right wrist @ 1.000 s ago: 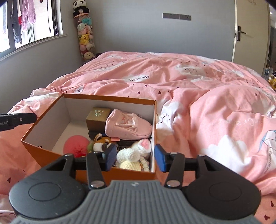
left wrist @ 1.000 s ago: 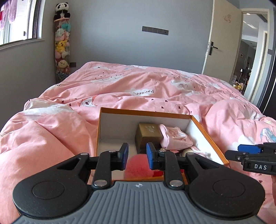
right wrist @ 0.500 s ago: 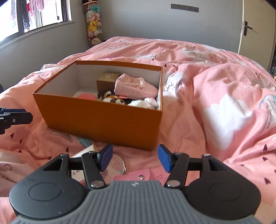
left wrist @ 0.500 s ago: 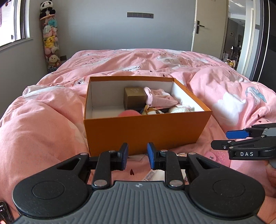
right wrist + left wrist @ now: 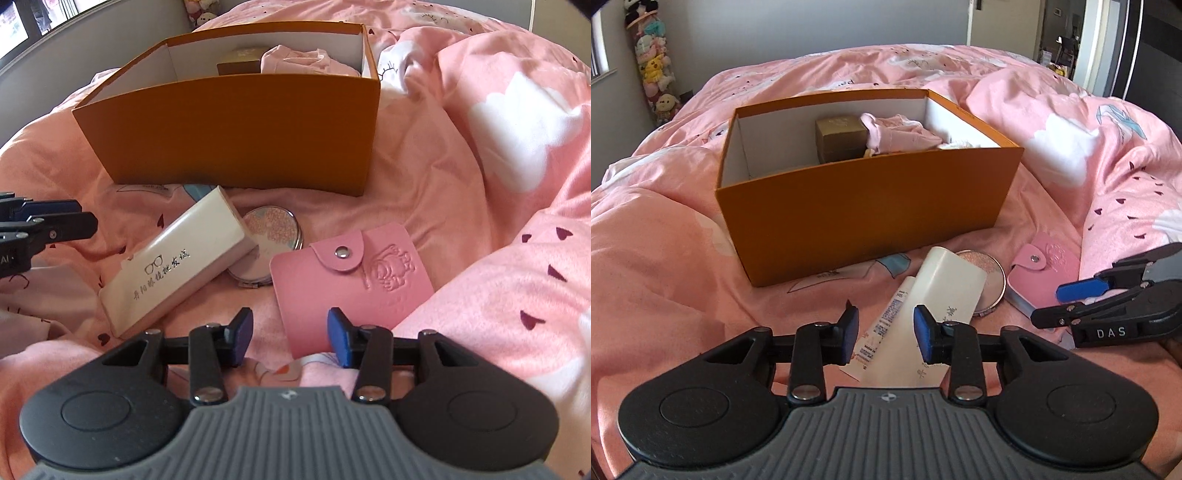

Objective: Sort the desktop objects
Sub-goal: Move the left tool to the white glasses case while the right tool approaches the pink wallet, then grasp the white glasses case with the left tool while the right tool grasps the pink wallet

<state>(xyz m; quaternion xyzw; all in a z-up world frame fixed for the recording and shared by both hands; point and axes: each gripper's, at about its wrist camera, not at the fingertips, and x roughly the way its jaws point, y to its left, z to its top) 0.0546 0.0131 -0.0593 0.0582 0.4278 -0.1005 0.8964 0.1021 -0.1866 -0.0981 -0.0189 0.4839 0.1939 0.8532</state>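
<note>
The white glasses case (image 5: 177,262) lies slantwise on the pink bed quilt (image 5: 461,184), just in front of the orange box (image 5: 236,125). Its far end rests on the round compact mirror (image 5: 275,230), and a white tube (image 5: 886,321) lies under its left side. Just right of the mirror lies the pink card wallet (image 5: 351,280), snap flap up. A strip of bare quilt separates these things from the box's near wall; right of the wallet the quilt rises in a fold, which closes that side in.

The left hand-held gripper (image 5: 886,328) hangs over the near end of the glasses case and tube. Its jaws have just been opening and now stand moderately apart, the case and tube seen between them, with no pad visibly pressing on either. The right hand-held gripper (image 5: 291,339) hangs over the near edge of the card wallet. Its jaws have just been closing, yet a clear gap remains, and the blue pads (image 5: 340,338) do not grip the wallet.

The left wrist view alone shows the tube, plus a column of plush toys (image 5: 653,70) by the wall. The right wrist view alone shows the glasses drawing and print on the case. Both look into the box, where a gold-brown small box (image 5: 842,138) and a pink cloth item (image 5: 901,136) sit.
</note>
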